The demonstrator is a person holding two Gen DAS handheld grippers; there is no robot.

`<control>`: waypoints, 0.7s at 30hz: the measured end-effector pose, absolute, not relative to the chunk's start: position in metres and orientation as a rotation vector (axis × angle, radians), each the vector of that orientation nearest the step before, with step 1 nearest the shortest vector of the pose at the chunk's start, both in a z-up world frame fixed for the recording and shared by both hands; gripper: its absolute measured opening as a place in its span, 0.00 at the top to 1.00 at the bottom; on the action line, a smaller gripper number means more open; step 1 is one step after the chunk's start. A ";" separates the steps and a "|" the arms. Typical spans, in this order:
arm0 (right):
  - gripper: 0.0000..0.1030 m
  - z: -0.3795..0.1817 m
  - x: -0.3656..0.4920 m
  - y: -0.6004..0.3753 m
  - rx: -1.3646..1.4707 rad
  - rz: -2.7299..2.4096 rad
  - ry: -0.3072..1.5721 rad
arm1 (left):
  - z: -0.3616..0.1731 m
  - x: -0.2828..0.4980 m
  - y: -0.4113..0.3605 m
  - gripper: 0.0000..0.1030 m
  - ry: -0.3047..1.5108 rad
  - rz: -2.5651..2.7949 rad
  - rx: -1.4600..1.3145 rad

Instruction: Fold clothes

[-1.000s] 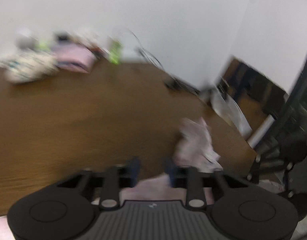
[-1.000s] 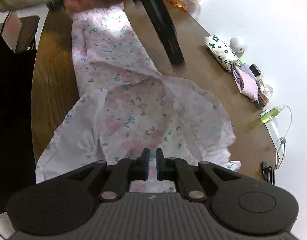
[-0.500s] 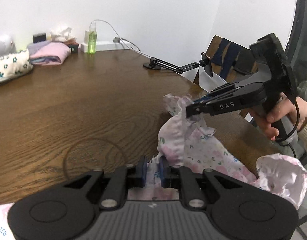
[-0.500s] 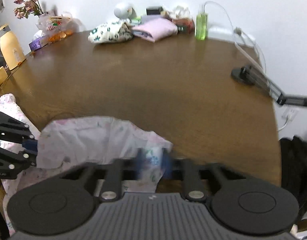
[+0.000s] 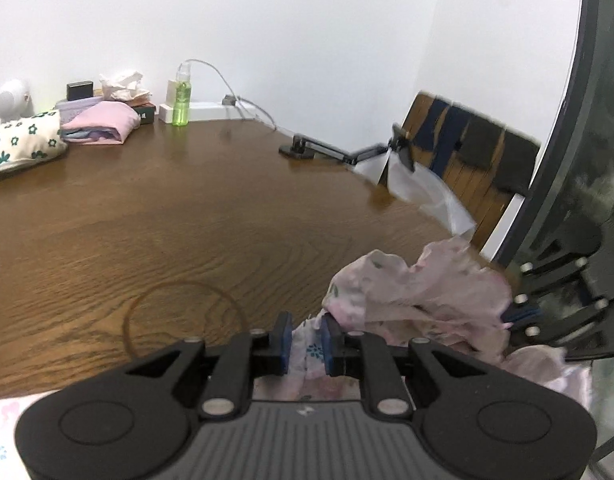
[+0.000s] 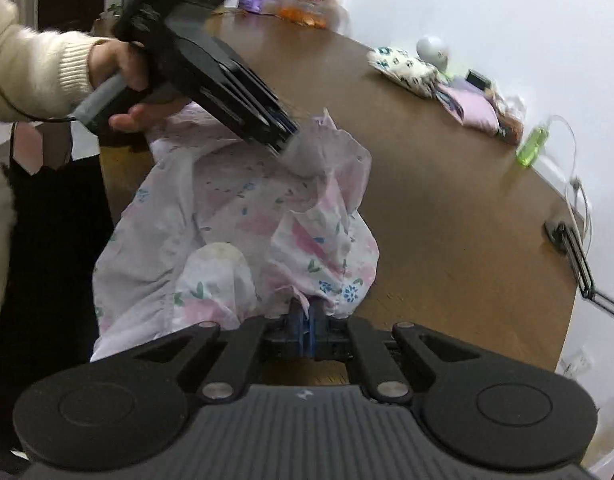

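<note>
Two folded garments already sit done at the far edge of the counter [image 5: 155, 216], well ahead of the left gripper [image 5: 305, 338]: a white one with dark flowers [image 5: 23, 142] and a pink one [image 5: 103, 124] just beside it. Those I take for finished work, though nothing in view proves it.

Nearer, the floral garment [image 6: 243, 220] now in hand is nowhere close to folded. It hangs bunched and crumpled between both grippers at the near edge of the counter, partly off the wood, with no flat panel or clean crease visible anywhere (the ruffled hem is twisted over itself).

On the left gripper the jaws are opening, with a strip of flowered cloth still between the blue pads; whether they press on it is hard to tell, as a gap shows on each side. The right gripper [image 6: 305, 320] has its pads pressed together on a pinch of the hem directly in front of it.

Left to do, by my reading: spread the cloth flat on the counter ahead of the grippers, smooth it, make every fold, then set it with the others.
</note>
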State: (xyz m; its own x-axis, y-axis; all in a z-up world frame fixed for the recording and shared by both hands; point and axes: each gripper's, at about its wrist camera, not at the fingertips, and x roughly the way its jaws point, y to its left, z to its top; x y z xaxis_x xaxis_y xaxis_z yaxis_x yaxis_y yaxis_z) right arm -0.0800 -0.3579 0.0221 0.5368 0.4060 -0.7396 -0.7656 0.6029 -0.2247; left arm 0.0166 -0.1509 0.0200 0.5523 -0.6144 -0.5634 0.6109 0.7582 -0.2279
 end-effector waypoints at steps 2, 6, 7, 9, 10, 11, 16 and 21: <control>0.98 0.022 -0.078 -0.358 -0.595 0.736 0.695 | 0.032 0.018 -0.140 0.81 0.638 -0.733 -0.057; 0.98 0.026 -0.077 -0.362 -0.591 0.718 0.678 | 0.054 0.046 -0.155 0.77 0.619 -0.707 -0.148; 0.98 0.027 -0.076 -0.364 -0.581 0.719 0.676 | 0.056 0.055 -0.167 0.78 0.627 -0.719 -0.142; 0.98 0.028 -0.078 -0.365 -0.579 0.716 0.676 | 0.054 0.066 -0.195 0.91 0.675 -0.771 -0.077; 0.98 0.028 -0.079 -0.367 -0.582 0.706 0.676 | 0.050 0.066 -0.208 0.95 0.720 -0.814 -0.034; 0.98 0.028 -0.080 -0.368 -0.585 0.696 0.675 | 0.047 0.061 -0.212 0.94 0.751 -0.857 -0.014; 0.97 0.026 -0.074 -0.378 -0.533 0.611 0.675 | 0.025 0.034 -0.210 0.94 0.876 -0.910 0.106; 0.58 0.042 -0.073 -0.401 -0.363 0.632 0.654 | 0.018 0.023 -0.211 0.95 0.855 -0.875 0.133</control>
